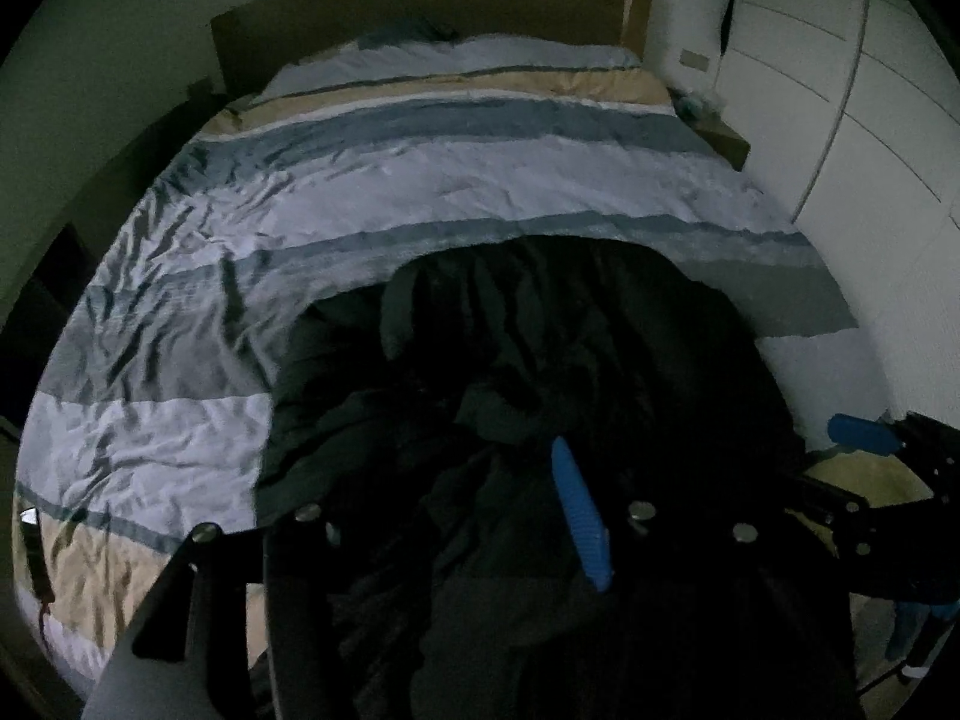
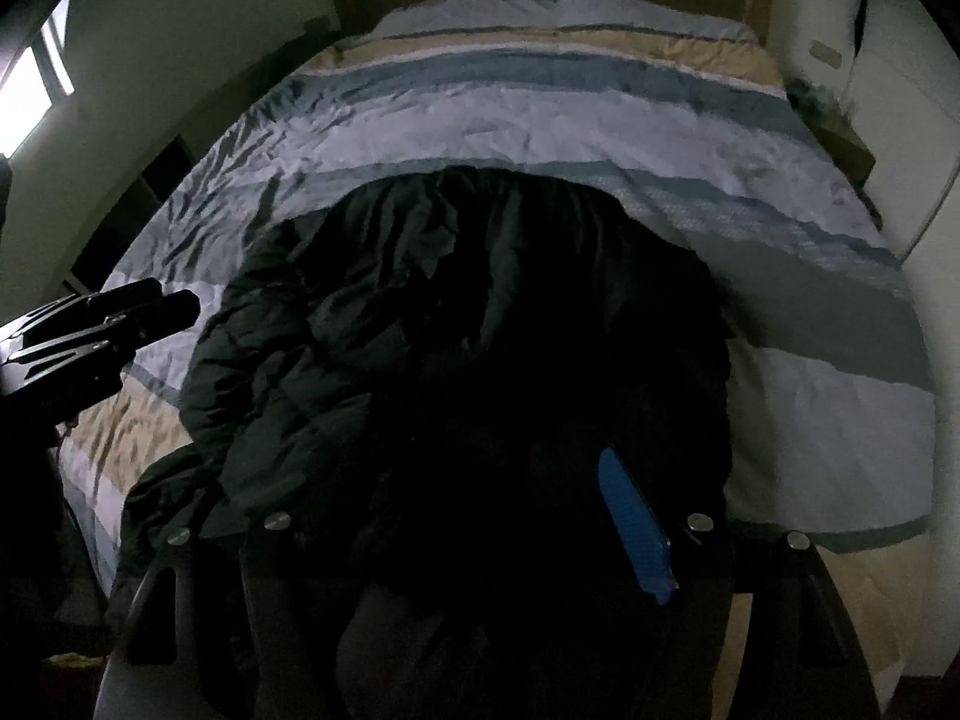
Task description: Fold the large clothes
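One dark puffy padded jacket [image 2: 456,324] lies on one bed with a striped blue, white and beige quilt [image 1: 420,180], at 6 o'clock in both views. I count two grippers. My left gripper [image 1: 444,516] and right gripper [image 2: 474,522] both hang above it with tongs apart, holding nothing. I judge that I am between folds; next I must lower onto an edge and grip it.

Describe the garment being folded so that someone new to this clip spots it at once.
Find the bed with the striped blue, white and tan cover. On its near end lies the dark puffy jacket, crumpled, one sleeve trailing toward the near left edge. It is the only dark, bulky item on the pale bedding.
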### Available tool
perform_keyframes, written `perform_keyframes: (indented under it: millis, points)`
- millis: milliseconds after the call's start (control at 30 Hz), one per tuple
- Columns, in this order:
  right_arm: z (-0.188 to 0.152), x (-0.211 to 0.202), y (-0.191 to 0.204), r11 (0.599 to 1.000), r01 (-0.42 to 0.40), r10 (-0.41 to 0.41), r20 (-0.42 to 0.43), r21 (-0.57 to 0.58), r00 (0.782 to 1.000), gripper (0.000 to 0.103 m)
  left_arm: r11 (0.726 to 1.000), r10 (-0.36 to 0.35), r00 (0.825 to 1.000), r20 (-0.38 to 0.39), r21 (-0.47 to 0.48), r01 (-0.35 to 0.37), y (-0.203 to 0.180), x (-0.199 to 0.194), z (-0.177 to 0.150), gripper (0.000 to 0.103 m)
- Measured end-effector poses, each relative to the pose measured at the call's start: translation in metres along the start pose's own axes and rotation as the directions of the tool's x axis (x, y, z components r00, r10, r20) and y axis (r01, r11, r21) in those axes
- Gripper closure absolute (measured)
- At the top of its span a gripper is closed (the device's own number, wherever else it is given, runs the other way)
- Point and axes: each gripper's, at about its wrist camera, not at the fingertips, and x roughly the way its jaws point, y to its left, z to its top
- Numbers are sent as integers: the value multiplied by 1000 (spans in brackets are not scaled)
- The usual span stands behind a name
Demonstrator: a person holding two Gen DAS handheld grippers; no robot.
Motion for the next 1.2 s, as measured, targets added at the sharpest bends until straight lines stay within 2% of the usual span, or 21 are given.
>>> perform_keyframes:
  millis: [67, 167, 433, 533, 833, 1033, 1200]
  points:
    - [-3, -9, 5, 1000, 6, -6, 5, -5, 1000, 27, 1000, 15, 1000, 9, -7, -15, 6, -12, -2, 49]
    - [-4, -19, 13, 1000, 18, -17, 19, -12, 1000, 17, 999, 33, 999, 12, -12, -32, 15, -24, -8, 49]
    - [-8, -43, 25, 999, 32, -31, 54, -12, 998, 10, 998, 61, 998, 33, -26, -60, 29, -54, -21, 48]
    - [-12, -49, 24, 1000, 27, -27, 60, -8, 998, 1, 997, 67, 997, 38, -28, -66, 33, -61, -25, 48]
    - [-27, -56, 23, 999, 39, -39, 51, -3, 998, 0, 997, 58, 998, 28, -48, -56, 41, -73, -37, 47]
    - [-38, -61, 17, 998, 62, -62, 51, 1, 997, 0, 997, 55, 998, 22, -55, -54, 44, -75, -43, 41]
    - [-55, -60, -2, 996, 84, -85, 16, 24, 996, 0, 995, 26, 999, -43, -93, -30, 65, -62, -64, 33]
